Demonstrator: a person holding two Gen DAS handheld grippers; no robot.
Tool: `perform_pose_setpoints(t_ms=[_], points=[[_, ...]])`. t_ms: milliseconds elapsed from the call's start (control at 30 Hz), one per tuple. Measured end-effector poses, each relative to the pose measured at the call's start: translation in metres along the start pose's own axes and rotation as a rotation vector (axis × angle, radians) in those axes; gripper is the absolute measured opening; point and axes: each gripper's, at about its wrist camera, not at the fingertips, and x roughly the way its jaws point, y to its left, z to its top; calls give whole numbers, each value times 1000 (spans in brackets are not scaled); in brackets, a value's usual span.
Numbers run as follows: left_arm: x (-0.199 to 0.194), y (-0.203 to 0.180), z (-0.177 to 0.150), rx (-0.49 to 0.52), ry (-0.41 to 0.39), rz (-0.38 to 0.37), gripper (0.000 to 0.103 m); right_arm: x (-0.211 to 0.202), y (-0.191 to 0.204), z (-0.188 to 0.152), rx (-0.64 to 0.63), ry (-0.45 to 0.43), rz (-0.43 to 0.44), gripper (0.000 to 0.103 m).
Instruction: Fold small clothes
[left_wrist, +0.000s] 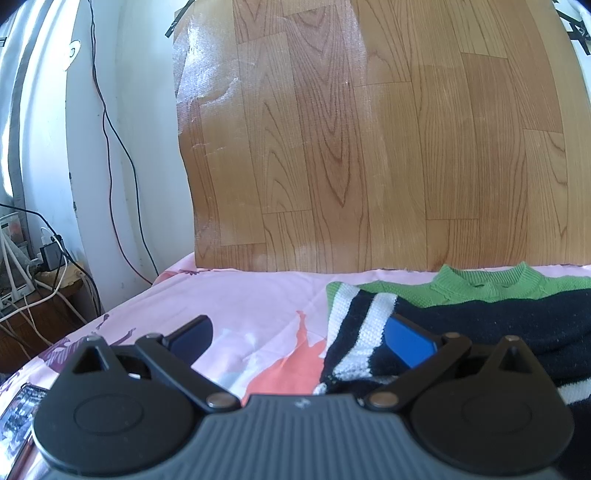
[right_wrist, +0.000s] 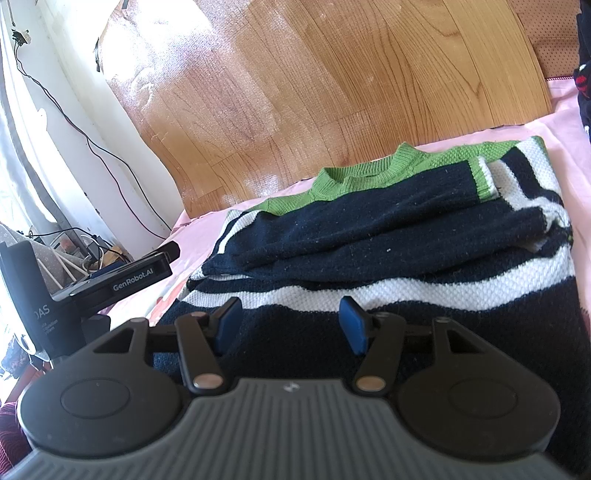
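Note:
A small knit sweater (right_wrist: 388, 236), navy with white stripes and a green collar, lies on the pink bedsheet (right_wrist: 561, 122) with both sleeves folded across its chest. It also shows at the right of the left wrist view (left_wrist: 480, 314). My right gripper (right_wrist: 291, 325) is open and empty, low over the sweater's navy hem. My left gripper (left_wrist: 306, 339) is open wide and empty at the sweater's left edge; its right finger (left_wrist: 410, 339) rests against the striped side, its left finger (left_wrist: 192, 336) is over the sheet. The left gripper's body shows in the right wrist view (right_wrist: 122, 277).
A wood-grain panel (left_wrist: 369, 129) stands behind the bed. A white wall with black cables (left_wrist: 110, 147) is at the left, and chargers and cords (left_wrist: 48, 258) lie on a low stand beside the bed. Dark clothing (right_wrist: 583, 74) sits at the far right.

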Motion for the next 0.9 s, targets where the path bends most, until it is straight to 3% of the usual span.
perform_pose_setpoints(t_ms=[900], points=[[2, -2, -3, 5, 5, -10, 103, 0, 1, 0, 0, -1, -1, 61]])
